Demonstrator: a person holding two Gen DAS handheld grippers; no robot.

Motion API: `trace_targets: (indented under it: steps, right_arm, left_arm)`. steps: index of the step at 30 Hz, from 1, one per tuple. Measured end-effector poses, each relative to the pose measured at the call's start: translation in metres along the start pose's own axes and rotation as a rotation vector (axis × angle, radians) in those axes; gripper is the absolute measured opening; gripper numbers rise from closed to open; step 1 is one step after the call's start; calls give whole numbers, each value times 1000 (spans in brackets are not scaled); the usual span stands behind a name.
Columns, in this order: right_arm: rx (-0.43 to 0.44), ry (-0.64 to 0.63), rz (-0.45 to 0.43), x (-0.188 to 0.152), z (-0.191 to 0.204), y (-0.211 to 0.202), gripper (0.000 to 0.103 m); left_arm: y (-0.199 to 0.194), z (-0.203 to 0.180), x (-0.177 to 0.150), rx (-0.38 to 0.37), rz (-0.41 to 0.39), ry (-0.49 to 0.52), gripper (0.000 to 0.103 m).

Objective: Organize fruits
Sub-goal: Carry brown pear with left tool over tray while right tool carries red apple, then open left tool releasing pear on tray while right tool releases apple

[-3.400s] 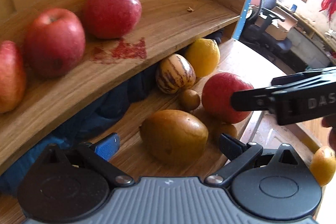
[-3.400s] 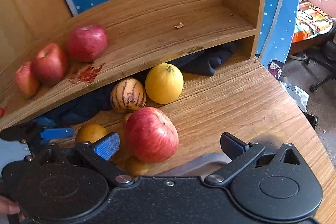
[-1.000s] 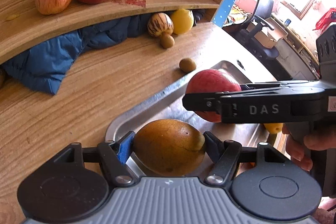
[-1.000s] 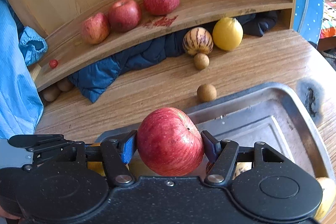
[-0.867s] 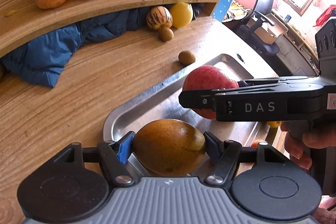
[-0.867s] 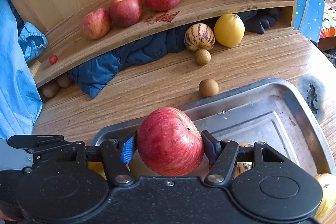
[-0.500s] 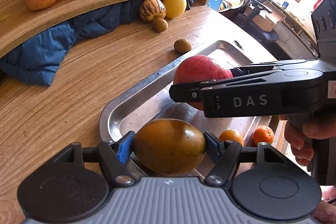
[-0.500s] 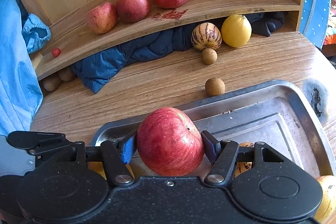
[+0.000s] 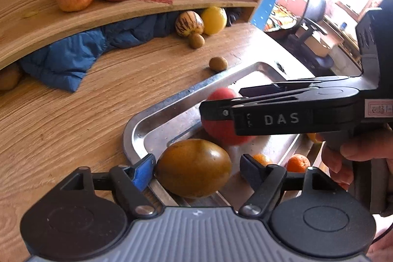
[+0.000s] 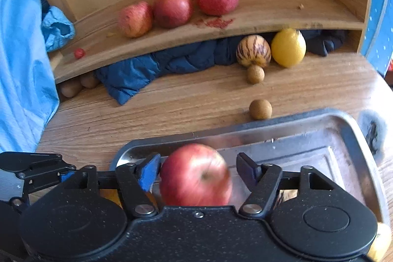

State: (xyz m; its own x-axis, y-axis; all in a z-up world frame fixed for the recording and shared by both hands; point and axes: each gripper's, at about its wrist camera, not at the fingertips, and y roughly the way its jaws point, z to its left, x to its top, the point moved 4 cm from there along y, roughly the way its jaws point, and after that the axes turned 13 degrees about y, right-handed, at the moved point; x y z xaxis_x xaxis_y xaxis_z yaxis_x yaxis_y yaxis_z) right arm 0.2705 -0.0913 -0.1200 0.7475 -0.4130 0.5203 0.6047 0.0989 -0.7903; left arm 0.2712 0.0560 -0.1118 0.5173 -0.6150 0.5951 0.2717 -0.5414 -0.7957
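Nearest in the left wrist view, the left claw (image 9: pixel 197 167) stands parted around the brown-green fruit (image 9: pixel 194 167): the blue pad touches its side, the other finger is clear, and the fruit sits at the metal tray (image 9: pixel 137 124) near rim. At 2 o'clock the right claw (image 10: pixel 196 170), marked "DAS", is likewise spread, the blurred red apple (image 10: pixel 195 174) loose between its fingers over the tray. Both fruits look firm, smooth and roundish, likely to roll; best taken across the widest middle, gently, as apples bruise. Farther on the desk (image 10: pixel 172 104), at 12 o'clock, lie two small brown fruits, a striped one and a yellow one; three apples (image 10: pixel 172 7) line the shelf beyond
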Motion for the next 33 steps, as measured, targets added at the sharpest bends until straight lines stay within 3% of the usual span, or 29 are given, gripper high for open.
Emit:
trace_targets:
  steps: [6, 9, 12, 23, 33]
  right_arm:
    - [14, 14, -102, 2, 2, -44, 87]
    - [9, -9, -149, -6, 3, -71, 89]
    - [-17, -13, -187, -21, -4, -97, 100]
    - [-106, 49, -231, -88, -46, -165, 102]
    - [-191, 123, -191, -122, -72, -183, 102]
  left_arm:
    - [-24, -14, -8, 40, -54, -22, 91]
    - [-37, -24, -13, 58, -84, -43, 99]
    - [-47, -36, -19, 78, -110, -55, 102]
    - [-55, -90, -46, 80, -74, -27, 102]
    - [-56, -118, -56, 67, -28, 18, 102]
